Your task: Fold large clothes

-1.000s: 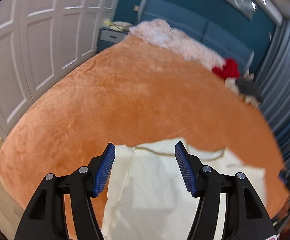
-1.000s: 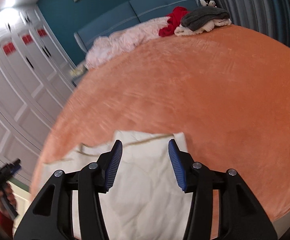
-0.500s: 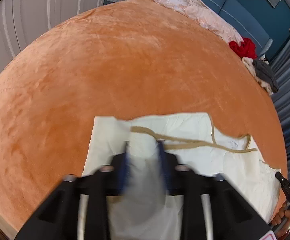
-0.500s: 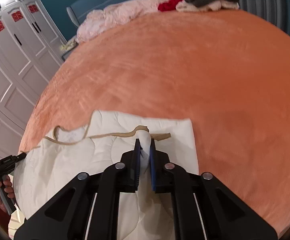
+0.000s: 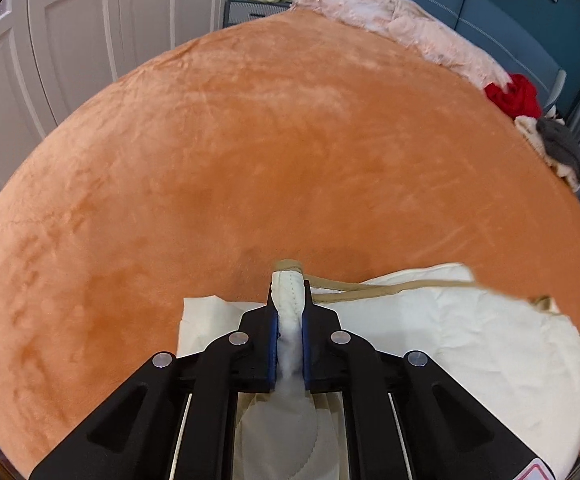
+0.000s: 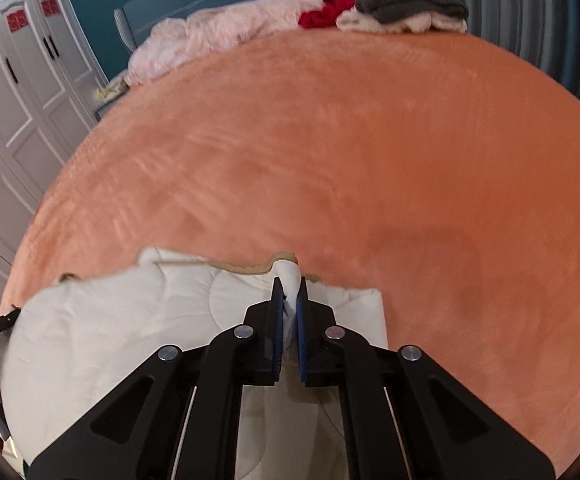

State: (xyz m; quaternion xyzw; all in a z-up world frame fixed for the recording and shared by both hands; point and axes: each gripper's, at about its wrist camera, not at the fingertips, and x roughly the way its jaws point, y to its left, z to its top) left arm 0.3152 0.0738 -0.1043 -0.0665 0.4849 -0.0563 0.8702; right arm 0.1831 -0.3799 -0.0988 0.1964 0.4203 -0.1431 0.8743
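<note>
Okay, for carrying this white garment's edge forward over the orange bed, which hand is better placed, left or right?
Neither clearly: it likely takes both. The left tool and right tool are each shut on the tan-trimmed edge of the white garment, with open orange bedspread ahead of both.

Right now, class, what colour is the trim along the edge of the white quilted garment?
Tan trim on the garment, clearest in the left wrist view.

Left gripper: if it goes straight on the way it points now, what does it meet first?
The left gripper is shut on a fold of the white garment. It points downward, so probably the orange bedcover just beyond the garment's edge comes first, though depth is hard to judge.
</note>
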